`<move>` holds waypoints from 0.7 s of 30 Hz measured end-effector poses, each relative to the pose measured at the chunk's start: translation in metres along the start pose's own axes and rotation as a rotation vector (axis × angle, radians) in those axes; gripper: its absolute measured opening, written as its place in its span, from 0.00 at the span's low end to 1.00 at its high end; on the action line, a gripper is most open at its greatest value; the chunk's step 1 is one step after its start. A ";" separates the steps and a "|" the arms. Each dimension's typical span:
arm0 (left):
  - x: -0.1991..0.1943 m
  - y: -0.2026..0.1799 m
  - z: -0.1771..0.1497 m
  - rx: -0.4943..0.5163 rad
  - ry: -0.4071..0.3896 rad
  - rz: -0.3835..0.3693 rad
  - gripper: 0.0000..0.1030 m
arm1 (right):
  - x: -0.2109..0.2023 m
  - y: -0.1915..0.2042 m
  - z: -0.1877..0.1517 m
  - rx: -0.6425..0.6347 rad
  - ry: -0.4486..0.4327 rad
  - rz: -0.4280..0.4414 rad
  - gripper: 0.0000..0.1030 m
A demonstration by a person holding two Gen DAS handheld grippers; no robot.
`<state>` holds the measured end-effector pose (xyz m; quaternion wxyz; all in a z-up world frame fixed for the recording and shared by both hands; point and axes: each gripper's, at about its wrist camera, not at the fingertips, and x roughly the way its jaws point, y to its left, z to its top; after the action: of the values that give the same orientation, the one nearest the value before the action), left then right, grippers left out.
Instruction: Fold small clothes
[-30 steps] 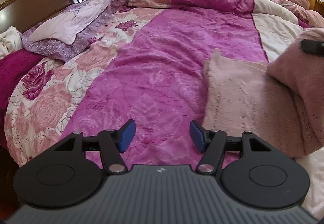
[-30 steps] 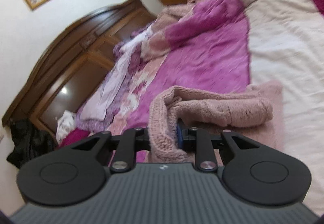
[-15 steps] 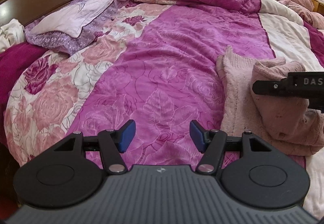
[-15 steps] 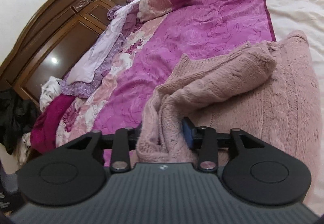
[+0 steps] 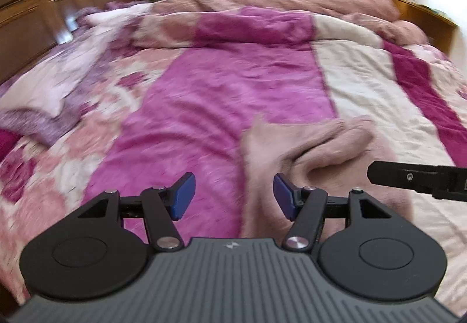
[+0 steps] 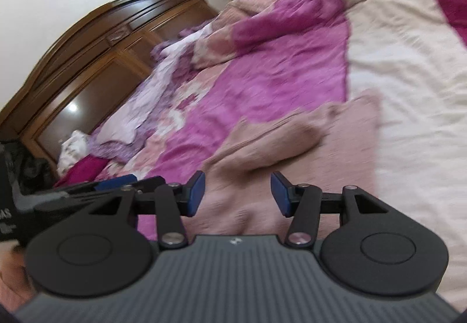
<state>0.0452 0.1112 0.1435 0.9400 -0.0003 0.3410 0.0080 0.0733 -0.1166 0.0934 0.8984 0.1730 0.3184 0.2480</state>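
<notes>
**Desk:** Start at the jaws. What are they doing?

**Photographer:** Both pairs stand apart with nothing between them. The left gripper point(image 5: 232, 196) hangs over the near left edge of the pink knit garment point(image 5: 315, 165), its right pad point(image 5: 282, 196) above the knit and its left pad over bare magenta quilt point(image 5: 233, 83). The right gripper point(image 6: 237, 194) sits squarely above the cloth, jaws released, knit showing in the gap.

**Desk:** And the garment itself?

**Photographer:** Flat on the bed, straddling the seam where the magenta panel meets the cream one. A rolled fold point(image 6: 271, 144) lies across its upper part. From the right wrist camera, the body runs away from the jaws up the bed, while that fold crosses it from lower left to upper right.

**Desk:** Which tool is closer to it?

**Photographer:** The right, I'd judge; it is directly over the fabric. The left is at the margin, and the right tool's black finger pokes into the left camera's frame just beyond the garment's right side. The two are near each other, left tool visible at the right camera's left edge.

**Desk:** So the next grip?

**Photographer:** Likely a near edge, straight ahead and below the right jaws. Both frames are motion-blurred, so the hem line is hard to place.
</notes>
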 end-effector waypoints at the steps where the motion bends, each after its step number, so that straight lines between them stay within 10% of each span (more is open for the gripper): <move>1: 0.004 -0.005 0.003 0.012 0.004 -0.023 0.65 | -0.003 -0.006 0.001 -0.001 -0.013 -0.027 0.52; 15: 0.098 -0.069 0.027 0.354 0.106 -0.235 0.66 | -0.009 -0.070 -0.004 0.117 -0.064 -0.173 0.52; 21: 0.131 -0.070 0.026 0.342 0.108 -0.229 0.65 | -0.004 -0.082 -0.009 0.141 -0.051 -0.174 0.52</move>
<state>0.1633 0.0437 0.0792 0.9015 0.1203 0.3849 -0.1571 0.0926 -0.1846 0.0503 0.9099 0.2138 0.3261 0.1413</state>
